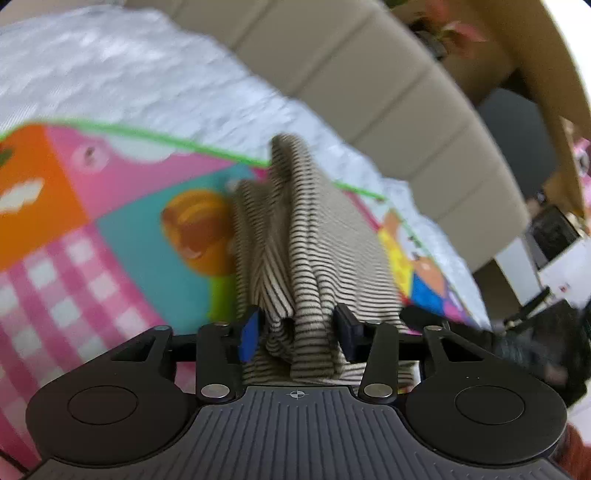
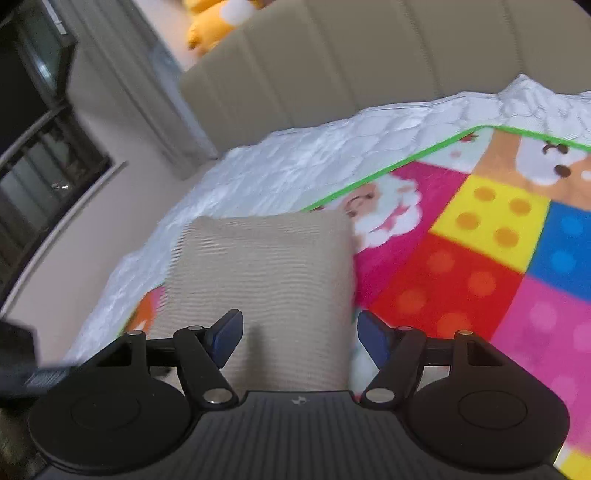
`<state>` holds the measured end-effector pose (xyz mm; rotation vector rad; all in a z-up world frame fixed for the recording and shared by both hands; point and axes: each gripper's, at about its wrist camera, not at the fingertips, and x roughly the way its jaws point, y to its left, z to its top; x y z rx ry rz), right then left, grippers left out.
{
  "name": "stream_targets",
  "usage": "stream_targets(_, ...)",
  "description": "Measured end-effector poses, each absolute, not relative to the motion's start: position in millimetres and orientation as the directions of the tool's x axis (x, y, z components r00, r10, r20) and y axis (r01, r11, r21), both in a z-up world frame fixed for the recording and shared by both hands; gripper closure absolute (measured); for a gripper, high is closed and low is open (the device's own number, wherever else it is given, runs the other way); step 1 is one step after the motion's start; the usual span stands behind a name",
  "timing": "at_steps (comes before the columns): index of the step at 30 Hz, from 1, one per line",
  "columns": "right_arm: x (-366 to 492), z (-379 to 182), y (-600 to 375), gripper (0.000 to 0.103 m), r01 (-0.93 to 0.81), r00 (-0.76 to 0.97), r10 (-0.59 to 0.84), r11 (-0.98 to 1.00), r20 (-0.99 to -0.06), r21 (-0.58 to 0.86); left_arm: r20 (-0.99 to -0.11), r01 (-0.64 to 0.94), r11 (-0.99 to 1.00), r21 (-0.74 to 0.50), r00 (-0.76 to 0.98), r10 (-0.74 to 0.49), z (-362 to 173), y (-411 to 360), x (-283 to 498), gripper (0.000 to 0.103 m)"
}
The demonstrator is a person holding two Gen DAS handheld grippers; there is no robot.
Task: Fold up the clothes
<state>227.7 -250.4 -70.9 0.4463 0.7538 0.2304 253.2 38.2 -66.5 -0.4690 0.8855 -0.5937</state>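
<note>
A beige garment with thin dark stripes point(image 1: 306, 258) lies on a colourful play mat point(image 1: 110, 229). In the left wrist view my left gripper point(image 1: 297, 332) has bunched folds of the striped cloth between its fingers, which press on it from both sides, and the cloth rises in ridges ahead of it. In the right wrist view the same garment point(image 2: 262, 266) lies flat as a folded rectangle. My right gripper point(image 2: 300, 338) is open just above its near edge, with the left finger over the cloth and the right finger point(image 2: 373, 338) beside its right edge.
The mat point(image 2: 480, 258) lies on a white quilted bed cover point(image 2: 295, 155). A beige padded headboard point(image 2: 369, 55) stands behind the bed. Yellow plush toys point(image 2: 218, 18) sit above it. A window and wall point(image 2: 44, 147) are at the left.
</note>
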Motion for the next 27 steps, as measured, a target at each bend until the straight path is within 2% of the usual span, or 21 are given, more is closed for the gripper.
stream_targets(5,232,-86,-246,0.033,-0.030,0.688,0.361,0.881,-0.629,0.473,-0.519,0.427,0.670,-0.608,0.425,-0.742,-57,24,237,0.062)
stream_targets(8,229,-91,-236,0.033,-0.059,0.677,0.361,0.895,-0.641,0.442,-0.613,0.407,0.744,-0.529,0.423,-0.667,-64,20,236,0.061)
stream_targets(9,228,-91,-234,0.033,-0.065,0.679,0.354,0.901,-0.643,0.428,-0.652,0.390,0.775,-0.497,0.422,-0.630,-69,19,238,0.058)
stream_targets(13,226,-89,-232,0.031,-0.076,0.688,0.334,0.916,-0.645,0.394,-0.665,0.382,0.784,-0.489,0.419,-0.619,-67,23,237,0.051)
stream_targets(15,230,-85,-232,0.031,-0.082,0.687,0.336,0.917,-0.644,0.391,-0.620,0.372,0.762,-0.529,0.444,-0.647,-60,29,236,0.051)
stream_targets(17,243,-76,-234,0.029,-0.092,0.684,0.355,0.909,-0.638,0.407,-0.562,0.345,0.722,-0.600,0.461,-0.687,-57,38,238,0.045)
stream_targets(19,257,-68,-236,0.015,-0.103,0.680,0.373,0.901,-0.631,0.421,-0.492,0.300,0.659,-0.690,0.473,-0.731,-57,48,243,0.042)
stream_targets(20,264,-63,-237,0.015,-0.108,0.678,0.382,0.897,-0.628,0.429,-0.502,0.280,0.661,-0.696,0.467,-0.728,-61,48,247,0.043)
stream_targets(21,271,-59,-238,0.014,-0.113,0.676,0.391,0.893,-0.625,0.436,-0.552,0.268,0.703,-0.659,0.462,-0.694,-64,45,249,0.045)
stream_targets(24,315,-68,-233,0.013,-0.120,0.613,0.375,0.914,-0.695,0.388,-0.647,0.260,0.780,-0.569,0.444,-0.620,-74,36,253,0.037)
stream_targets(25,329,-74,-231,0.023,-0.111,0.581,0.372,0.917,-0.724,0.382,-0.669,0.262,0.798,-0.543,0.438,-0.600,-77,34,254,0.036)
stream_targets(26,337,-76,-227,0.039,-0.112,0.555,0.392,0.909,-0.734,0.401,-0.673,0.277,0.804,-0.526,0.442,-0.593,-75,32,254,0.036)
stream_targets(27,338,-70,-219,0.043,-0.131,0.556,0.408,0.904,-0.724,0.408,-0.677,0.292,0.810,-0.509,0.446,-0.586,-74,31,254,0.034)
